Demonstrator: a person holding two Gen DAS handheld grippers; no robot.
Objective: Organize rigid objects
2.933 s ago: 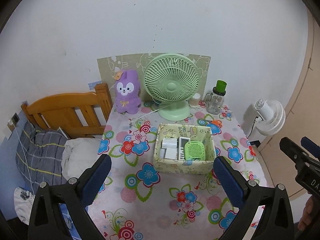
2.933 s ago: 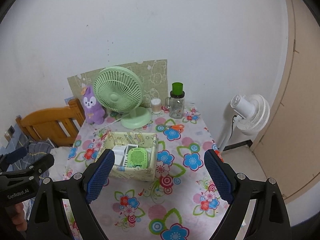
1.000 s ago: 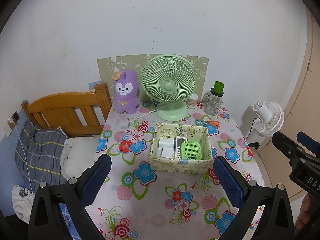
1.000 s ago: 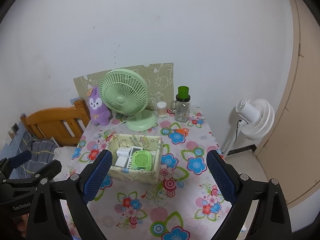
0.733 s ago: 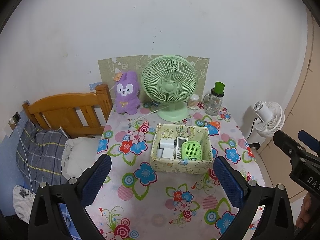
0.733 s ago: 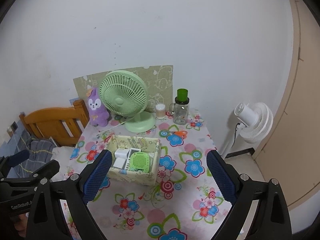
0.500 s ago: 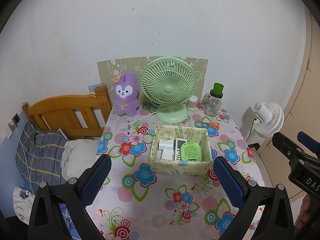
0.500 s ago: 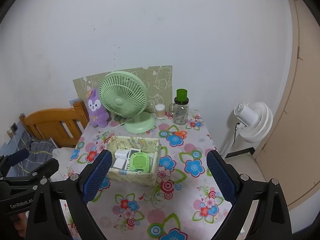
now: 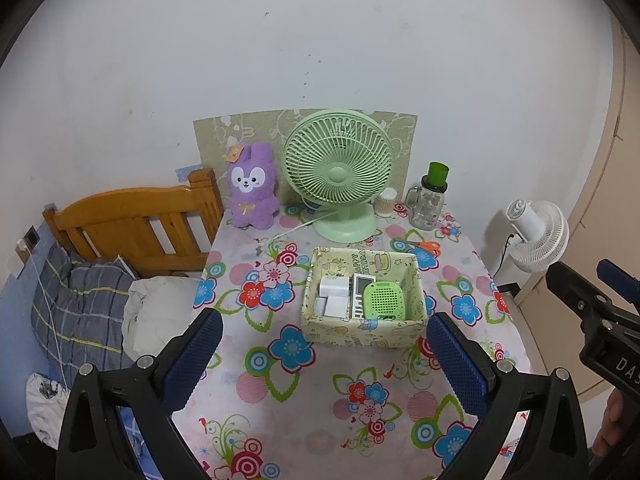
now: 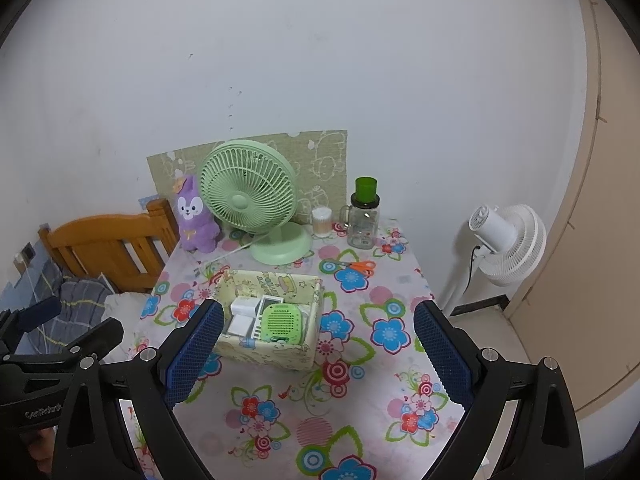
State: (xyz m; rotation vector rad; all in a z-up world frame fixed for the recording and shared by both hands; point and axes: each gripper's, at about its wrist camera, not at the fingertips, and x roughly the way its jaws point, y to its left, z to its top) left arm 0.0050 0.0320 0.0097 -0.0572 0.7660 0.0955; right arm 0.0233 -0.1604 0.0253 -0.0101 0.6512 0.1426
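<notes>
Basically nothing's changed on the table over the last few seconds: both tools have only drifted a bit, pulled back and high. Left gripper (image 9: pixel 320 354) is wide open, nothing held; right gripper (image 10: pixel 316 350) likewise. The box (image 9: pixel 362 334) sits ahead of and below the left fingers, between them in view, well apart from both tools, with white chargers (image 9: pixel 334 294), a remote (image 9: pixel 360 294) and the green gadget (image 9: pixel 382 300) inside. Orange scissors (image 10: pixel 356 266) lie loose beyond the box, ahead of the right tool. Looks near done; the scissors may be the leftover.
</notes>
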